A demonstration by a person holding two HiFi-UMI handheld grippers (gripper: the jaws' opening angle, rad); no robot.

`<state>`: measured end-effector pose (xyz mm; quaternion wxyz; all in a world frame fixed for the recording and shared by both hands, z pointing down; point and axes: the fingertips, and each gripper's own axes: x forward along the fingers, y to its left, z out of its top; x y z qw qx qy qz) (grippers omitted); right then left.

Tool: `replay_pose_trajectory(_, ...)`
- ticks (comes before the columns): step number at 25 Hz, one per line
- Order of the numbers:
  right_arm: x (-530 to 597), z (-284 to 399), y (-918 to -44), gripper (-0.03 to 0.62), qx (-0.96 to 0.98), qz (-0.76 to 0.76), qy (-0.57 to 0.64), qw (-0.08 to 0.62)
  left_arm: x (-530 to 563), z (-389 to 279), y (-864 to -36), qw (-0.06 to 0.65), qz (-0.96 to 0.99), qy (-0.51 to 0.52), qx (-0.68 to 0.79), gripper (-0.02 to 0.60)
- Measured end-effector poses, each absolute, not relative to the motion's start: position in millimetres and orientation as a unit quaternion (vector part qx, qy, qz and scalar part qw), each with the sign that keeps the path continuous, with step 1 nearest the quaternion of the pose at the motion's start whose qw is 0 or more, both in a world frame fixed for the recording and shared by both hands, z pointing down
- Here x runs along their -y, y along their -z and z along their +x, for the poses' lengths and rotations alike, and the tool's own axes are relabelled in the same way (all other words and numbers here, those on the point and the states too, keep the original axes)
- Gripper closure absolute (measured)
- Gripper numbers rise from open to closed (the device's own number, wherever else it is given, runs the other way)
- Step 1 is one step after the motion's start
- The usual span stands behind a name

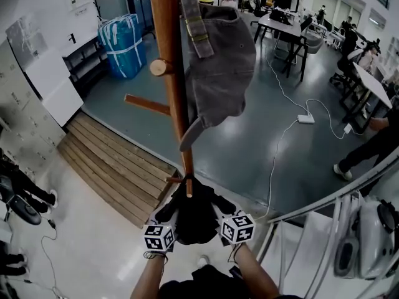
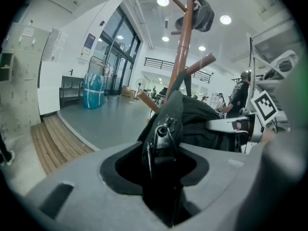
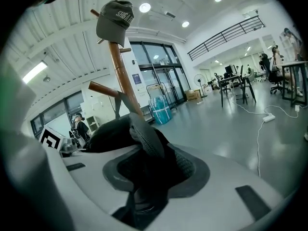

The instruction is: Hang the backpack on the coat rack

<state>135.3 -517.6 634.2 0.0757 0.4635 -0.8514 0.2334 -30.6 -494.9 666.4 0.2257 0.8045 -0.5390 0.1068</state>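
The black backpack (image 1: 196,213) hangs low against the wooden coat rack (image 1: 169,73), its top at a short peg (image 1: 187,189). A grey cap (image 1: 218,67) hangs higher on the pole. My left gripper (image 1: 165,220) and right gripper (image 1: 225,213) flank the pack, their marker cubes towards me. In the left gripper view a thin strap with a buckle (image 2: 166,134) stands loose in the open left gripper (image 2: 163,177). In the right gripper view a padded strap (image 3: 144,141) lies in the open right gripper (image 3: 144,182). The pads themselves are hidden.
A wooden ramp (image 1: 112,167) lies left of the rack's foot. A blue wrapped bundle (image 1: 123,45) stands at the back left. A white power strip (image 1: 305,118) and its cable cross the floor at right, near a person's legs (image 1: 368,148). White equipment (image 1: 368,242) crowds the lower right.
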Motion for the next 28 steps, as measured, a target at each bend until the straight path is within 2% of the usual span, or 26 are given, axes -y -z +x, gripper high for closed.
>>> replay_pose_trajectory(8, 512, 143, -634, 0.452, 0.845, 0.483, -0.209, 0.096, 490, -38, -662, 0.212, 0.807, -0.098, 0.542, 0.368)
replay_pose_trajectory(13, 504, 144, -627, 0.404, 0.837, 0.500, -0.197, 0.103, 485, -52, -654, 0.204, 0.807, -0.090, 0.547, 0.359)
replay_pose_trajectory(22, 470, 159, -583, 0.400, 0.820, 0.544, -0.170, 0.049, 443, -74, -627, 0.181, 0.814, -0.074, 0.547, 0.364)
replay_pose_trajectory(24, 455, 160, -578, 0.417, 0.816, 0.552, -0.169, 0.043, 427, -81, -617, 0.165, 0.812, -0.065, 0.556, 0.395)
replay_pose_trajectory(25, 446, 158, -576, 0.426, 0.814, 0.554, -0.167, 0.042, 418, -86, -612, 0.155, 0.810, -0.057, 0.563, 0.438)
replay_pose_trajectory(26, 436, 156, -575, 0.431, 0.814, 0.556, -0.166, 0.042, 408, -91, -608, 0.147, 0.808, -0.049, 0.569, 0.507)
replay_pose_trajectory(28, 414, 147, -572, 0.452, 0.813, 0.558, -0.163, 0.040, 389, -100, -605, 0.146, 0.808, -0.039, 0.570, 0.534)
